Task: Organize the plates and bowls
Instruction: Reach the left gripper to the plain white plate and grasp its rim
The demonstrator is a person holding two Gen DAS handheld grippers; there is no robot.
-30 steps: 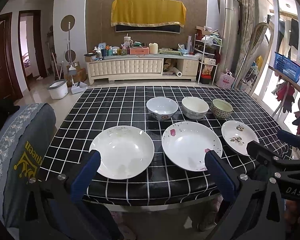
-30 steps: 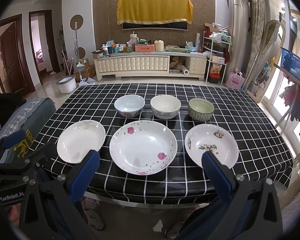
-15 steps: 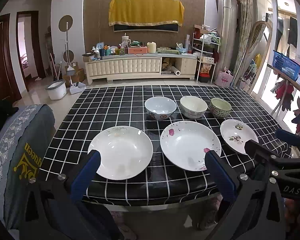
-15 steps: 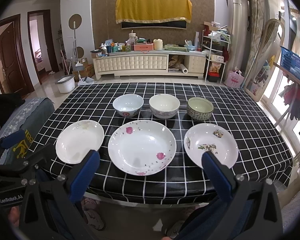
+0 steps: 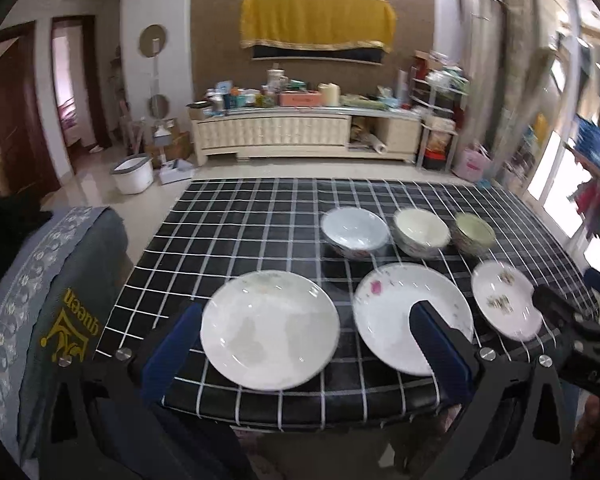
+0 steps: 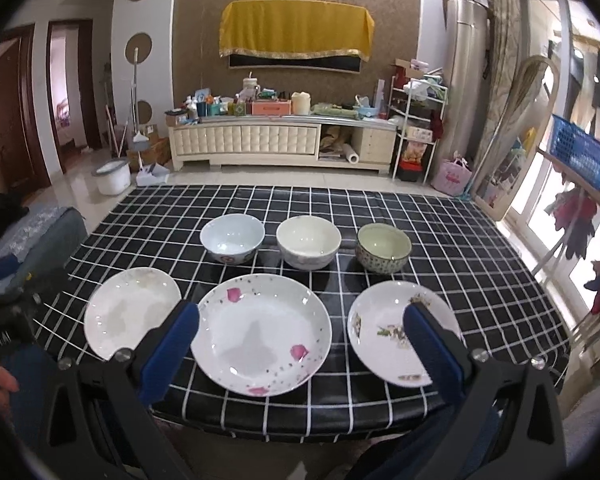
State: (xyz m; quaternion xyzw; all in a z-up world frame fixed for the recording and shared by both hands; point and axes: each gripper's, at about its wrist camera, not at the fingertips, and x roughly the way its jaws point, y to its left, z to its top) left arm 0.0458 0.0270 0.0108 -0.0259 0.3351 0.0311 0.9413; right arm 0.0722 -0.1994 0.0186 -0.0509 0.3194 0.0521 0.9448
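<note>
Three plates lie in a row near the table's front edge: a plain white plate [image 5: 270, 330] [image 6: 132, 312], a large rose-petal plate [image 5: 404, 312] [image 6: 260, 332] and a small floral plate [image 5: 504, 304] [image 6: 388, 332]. Behind them stand a pale blue bowl [image 5: 354, 232] [image 6: 232, 238], a cream bowl [image 5: 420, 232] [image 6: 308, 242] and a green patterned bowl [image 5: 474, 234] [image 6: 384, 248]. My left gripper [image 5: 304, 320] is open and empty, above the front edge around the plain plate. My right gripper [image 6: 300, 320] is open and empty, around the rose-petal plate.
The table [image 6: 480, 272] has a black cloth with a white grid. A grey cushioned chair [image 5: 40, 300] stands at its left. The right gripper's body [image 5: 572, 328] shows at the right of the left wrist view. A TV cabinet [image 6: 260, 144] stands across the room.
Both grippers have moved forward toward the table, so the plates look larger. The left wrist view has swung left and is blurred with motion. Both stay open and empty.
</note>
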